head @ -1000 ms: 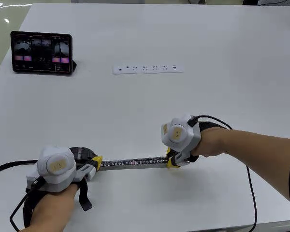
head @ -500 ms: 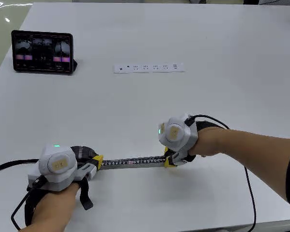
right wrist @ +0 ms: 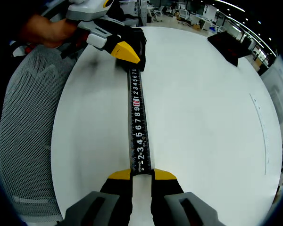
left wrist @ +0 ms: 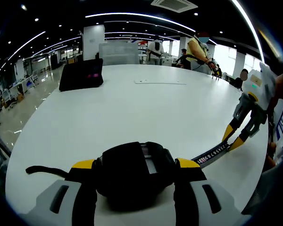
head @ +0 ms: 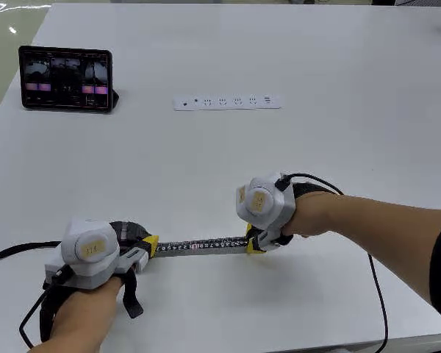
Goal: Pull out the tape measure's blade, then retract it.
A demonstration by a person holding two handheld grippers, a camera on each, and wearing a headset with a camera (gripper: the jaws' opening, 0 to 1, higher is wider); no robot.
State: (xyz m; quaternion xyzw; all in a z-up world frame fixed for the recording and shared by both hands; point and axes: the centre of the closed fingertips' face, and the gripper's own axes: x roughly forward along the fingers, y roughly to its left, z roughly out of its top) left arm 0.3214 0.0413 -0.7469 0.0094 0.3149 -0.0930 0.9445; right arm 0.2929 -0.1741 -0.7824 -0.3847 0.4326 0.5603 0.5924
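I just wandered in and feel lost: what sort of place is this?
Probably an open-plan office or lab hall: a big white worktable carrying a long white power strip, long ceiling light strips overhead, and other people working beyond.

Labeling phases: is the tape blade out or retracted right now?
Out. The blade stretches along the table from the case held in the left gripper to the right gripper, shut on its tip.

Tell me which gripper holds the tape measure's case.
The left gripper: it clamps the black case, while the right gripper pinches the blade.
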